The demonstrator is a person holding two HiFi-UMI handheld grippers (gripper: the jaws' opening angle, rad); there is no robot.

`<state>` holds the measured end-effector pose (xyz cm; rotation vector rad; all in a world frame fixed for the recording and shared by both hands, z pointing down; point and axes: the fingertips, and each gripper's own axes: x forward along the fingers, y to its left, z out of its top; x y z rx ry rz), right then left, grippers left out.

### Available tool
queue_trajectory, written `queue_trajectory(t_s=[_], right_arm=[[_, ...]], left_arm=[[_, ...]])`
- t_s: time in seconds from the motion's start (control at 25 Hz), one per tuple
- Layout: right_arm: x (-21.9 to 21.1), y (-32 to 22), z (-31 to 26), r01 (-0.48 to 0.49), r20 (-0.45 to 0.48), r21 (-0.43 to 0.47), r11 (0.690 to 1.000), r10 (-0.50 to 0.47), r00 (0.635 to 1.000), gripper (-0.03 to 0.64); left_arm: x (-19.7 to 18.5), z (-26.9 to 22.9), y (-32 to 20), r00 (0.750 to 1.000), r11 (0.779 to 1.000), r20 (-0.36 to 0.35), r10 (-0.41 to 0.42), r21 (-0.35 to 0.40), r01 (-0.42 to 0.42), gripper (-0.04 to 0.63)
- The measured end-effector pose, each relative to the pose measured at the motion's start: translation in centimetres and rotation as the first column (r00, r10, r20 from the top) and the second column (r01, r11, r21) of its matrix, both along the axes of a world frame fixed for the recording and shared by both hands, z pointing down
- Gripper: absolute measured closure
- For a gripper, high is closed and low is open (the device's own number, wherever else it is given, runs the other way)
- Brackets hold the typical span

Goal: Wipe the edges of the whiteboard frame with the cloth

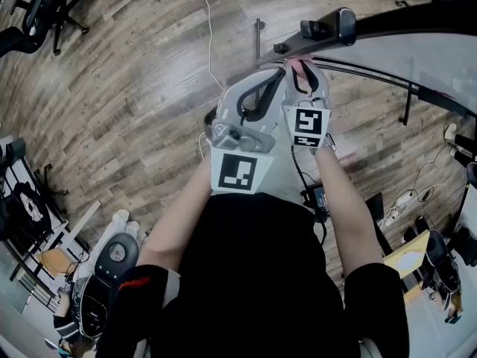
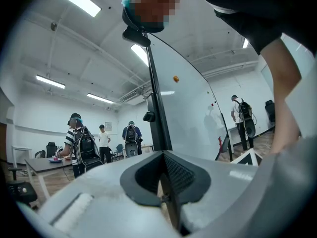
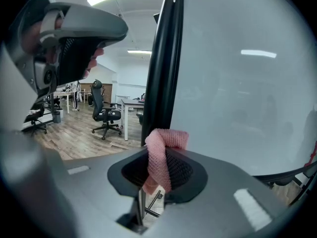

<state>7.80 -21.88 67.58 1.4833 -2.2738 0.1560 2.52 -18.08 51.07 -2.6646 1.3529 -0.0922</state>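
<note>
Pink cloth sat pinched in the right gripper, lower centre of the right gripper view, touching the black whiteboard frame. That upright edge ran up the middle of the frame. Left gripper just beside it on the left: jaws drawn together, nothing between them.

The grey-brown wood-plank floor carries a black wheeled office chair at the far left. A thin white cable trails across the boards, near the whiteboard stand's black metal foot.
</note>
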Motion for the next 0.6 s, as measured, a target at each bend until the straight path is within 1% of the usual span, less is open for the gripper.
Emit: queue_trajectory(t_s=[0.24,0.6], right_arm=[[-0.1,0.1,0.5,0.01,-0.014,-0.01,1.0,-0.01,1.0,0.549],[0.2,0.4,1.6,0.002,-0.013,-0.054,0.999,-0.002,1.0,0.549]], left_arm=[[0.0,0.2,0.0,1.0,1.0,-0.001,0.003,-0.003,-0.003,0.595],[-0.1,0.3,0.0,1.0,1.0,0.004,-0.003,-0.005,0.003,0.595]])
